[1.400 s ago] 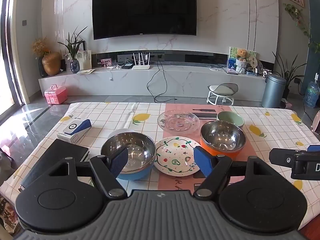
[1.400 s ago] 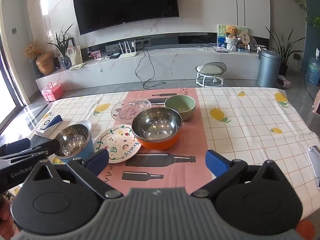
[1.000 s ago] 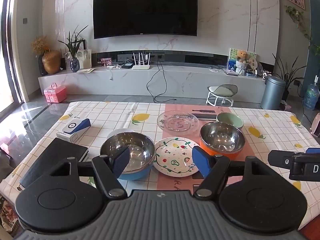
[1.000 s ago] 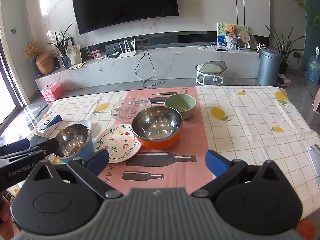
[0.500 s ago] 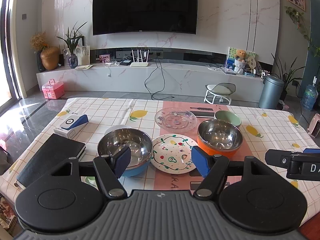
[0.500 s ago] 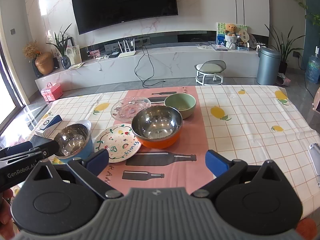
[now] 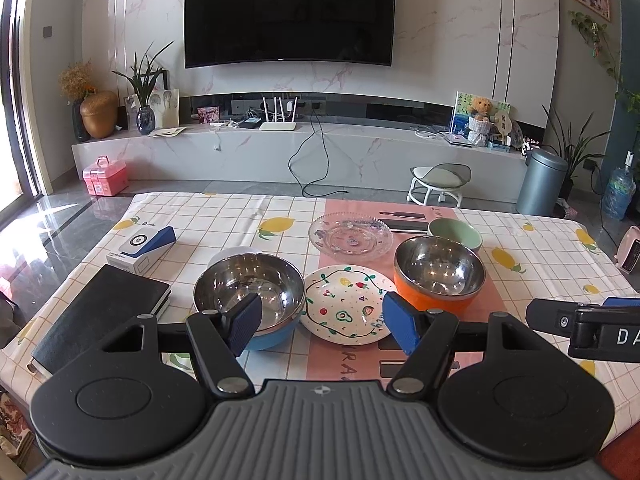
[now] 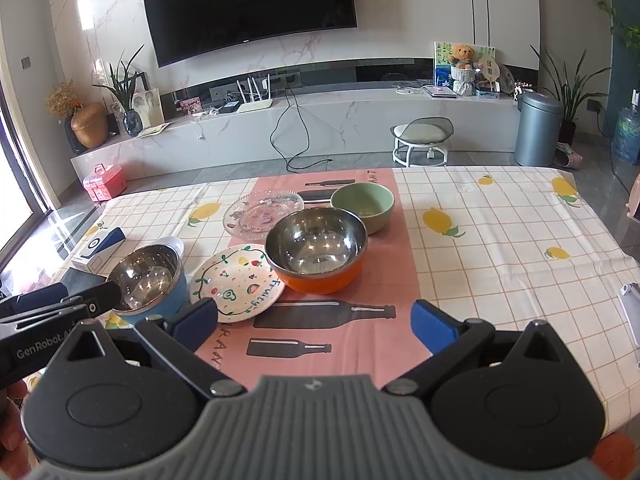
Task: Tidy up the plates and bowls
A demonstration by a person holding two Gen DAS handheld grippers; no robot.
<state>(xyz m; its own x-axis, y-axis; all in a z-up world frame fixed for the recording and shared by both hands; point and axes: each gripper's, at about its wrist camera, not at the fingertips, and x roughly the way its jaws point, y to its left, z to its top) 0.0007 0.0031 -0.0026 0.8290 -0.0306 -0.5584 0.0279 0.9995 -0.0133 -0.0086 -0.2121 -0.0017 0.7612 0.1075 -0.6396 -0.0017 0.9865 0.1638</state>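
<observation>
On the tablecloth stand a steel bowl with a blue outside, a painted fruit plate, a steel bowl with an orange outside, a clear glass plate and a green bowl. A white dish peeks out behind the blue bowl. My left gripper is open above the table's near edge, in front of the blue bowl and painted plate. My right gripper is open over the pink runner, empty.
A black notebook and a white-and-blue box lie at the table's left. A white object lies at the right edge. The lemon-print cloth to the right holds nothing. A stool, bin and TV bench stand beyond the table.
The left gripper's view has risen and drawn back slightly, so the dishes sit a little lower and nearer. The right gripper has hardly moved. Both stay open.
</observation>
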